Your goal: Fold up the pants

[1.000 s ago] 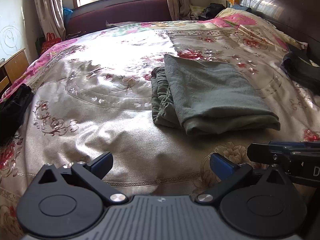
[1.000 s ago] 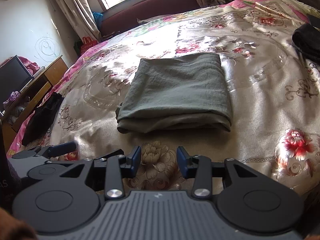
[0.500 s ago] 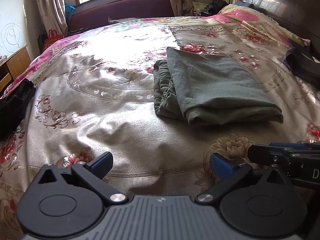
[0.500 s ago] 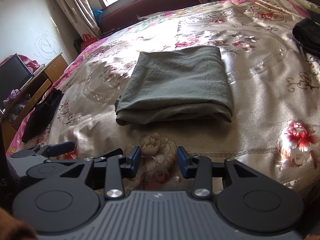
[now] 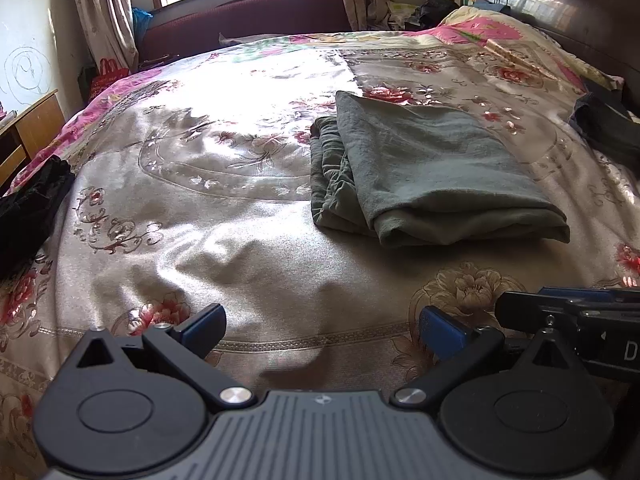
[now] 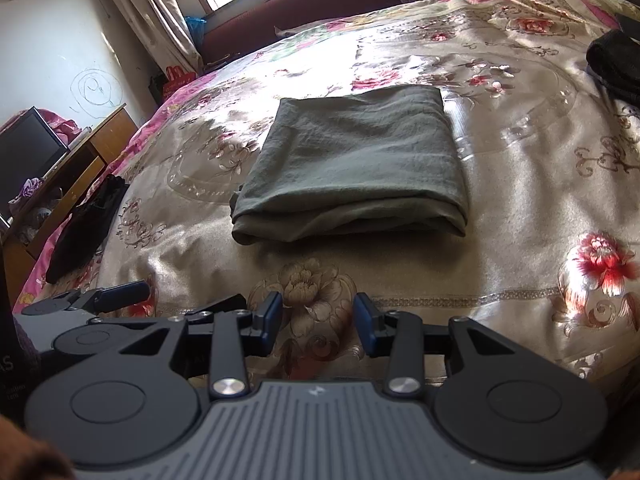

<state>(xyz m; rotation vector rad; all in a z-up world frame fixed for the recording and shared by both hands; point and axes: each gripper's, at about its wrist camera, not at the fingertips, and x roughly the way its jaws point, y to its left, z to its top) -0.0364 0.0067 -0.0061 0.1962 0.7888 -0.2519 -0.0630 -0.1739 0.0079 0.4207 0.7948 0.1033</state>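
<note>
Your pants point(image 6: 352, 168) lie folded into a compact grey-green rectangle near the middle of the bed point(image 5: 248, 240), with the thick folded edge facing you and the bed's near edge. From the left wrist view, a bunched layer point(image 5: 326, 176) sticks out past the left side of the stack, so the fold looks finished but not quite square.

Your left gripper point(image 5: 322, 328) hangs over the bedspread near the bed's near edge with its fingers wide apart and nothing between them. Your right gripper point(image 6: 319, 324) hovers just beside it, fingers apart by a narrower gap, also empty. Both are well short of the pants.

What could go wrong from here, as I judge it:
- If you go in to tuck the protruding layer, a finger catching only the top sheet could drag it and open the stack.
- The bedspread looks satiny and is rumpled in front of you; pushing the pants sideways may slide the whole bundle rather than neaten it, or pinch bedspread along with cloth.
- Your two grippers sit close together, so a quick sideways move could knock one into the other.
- A black garment point(image 6: 86, 228) lies near the bed's left edge and another dark item point(image 6: 614, 64) toward the right edge; keep the pants away from both.
</note>
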